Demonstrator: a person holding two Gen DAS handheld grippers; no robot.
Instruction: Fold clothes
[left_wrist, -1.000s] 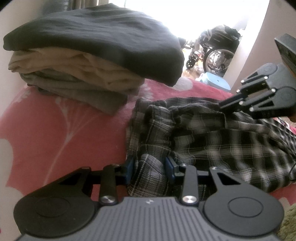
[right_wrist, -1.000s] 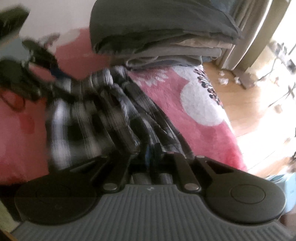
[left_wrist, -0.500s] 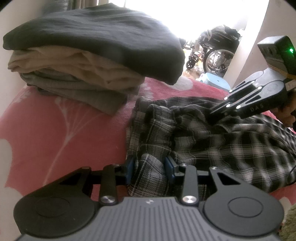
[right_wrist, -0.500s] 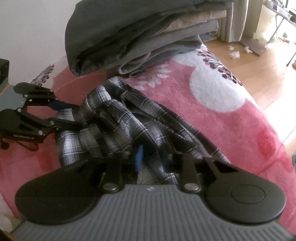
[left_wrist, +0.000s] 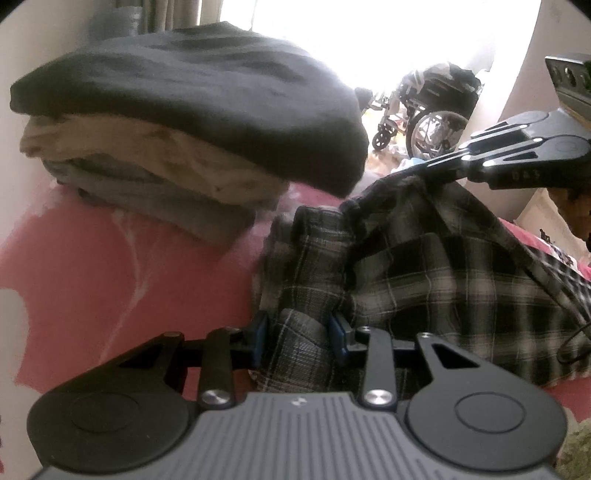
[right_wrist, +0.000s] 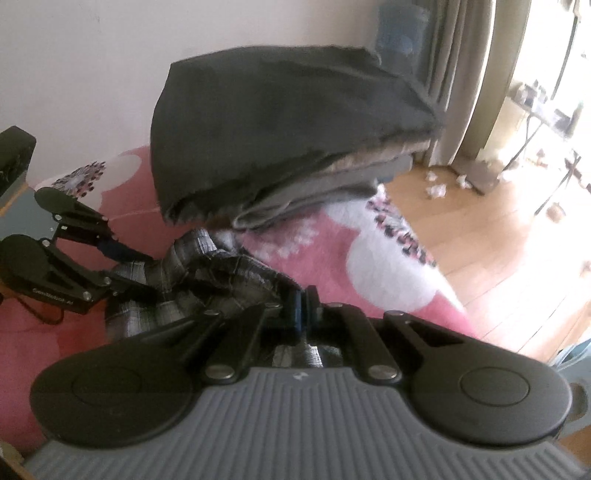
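Left tongs (left_wrist: 298, 334) clamped on a bunched fold of plaid shirt (left_wrist: 443, 280) | right tongs (right_wrist: 303, 306) pinched on its edge | shirt rumpled on pink blanket (left_wrist: 122, 280) beside stack (left_wrist: 177, 125) | judged light, limp — best held by seams.

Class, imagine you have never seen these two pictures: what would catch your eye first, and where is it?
First comes the black-and-white plaid garment, crumpled on the pink floral blanket and pinched by both claws: the left claw grips a bunched fold at its near edge, the right claw another edge. Behind it rises a stack of folded clothes, a dark one on top, against the wall.
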